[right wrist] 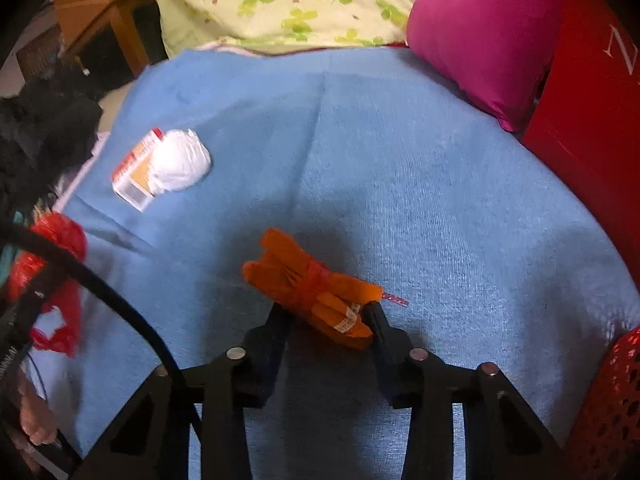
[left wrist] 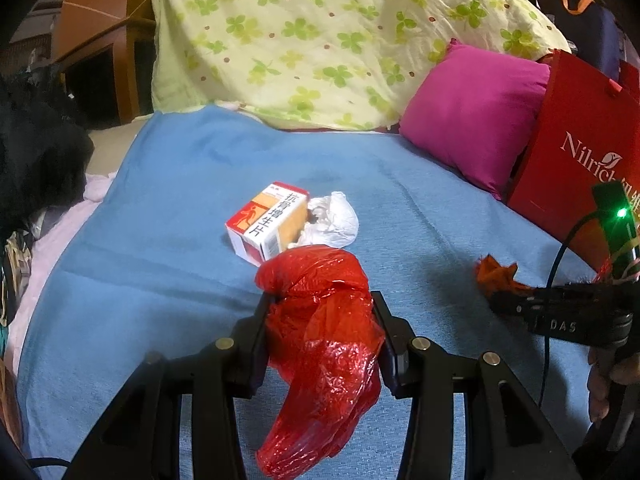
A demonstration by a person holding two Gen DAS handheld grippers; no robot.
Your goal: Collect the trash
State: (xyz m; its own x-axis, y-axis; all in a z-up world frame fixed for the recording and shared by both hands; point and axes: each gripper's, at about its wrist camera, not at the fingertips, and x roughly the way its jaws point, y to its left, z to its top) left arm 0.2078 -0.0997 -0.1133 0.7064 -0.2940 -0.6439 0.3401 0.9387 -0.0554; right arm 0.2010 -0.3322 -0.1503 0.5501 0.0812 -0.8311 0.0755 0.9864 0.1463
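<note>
Left wrist view — one box (left wrist: 267,222), one tissue (left wrist: 334,220), one red bag (left wrist: 324,336)

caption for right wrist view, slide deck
Right gripper closes its fingers on an orange bundle lying on the blue blanket.

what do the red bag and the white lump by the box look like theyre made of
Red bag: thin plastic film, likely; it is glossy, crinkled and partly see-through. White lump: probably crumpled tissue or soft paper, matte with fine creases; thin plastic cannot be ruled out. Box: printed card, smooth with sharp folded edges.
</note>
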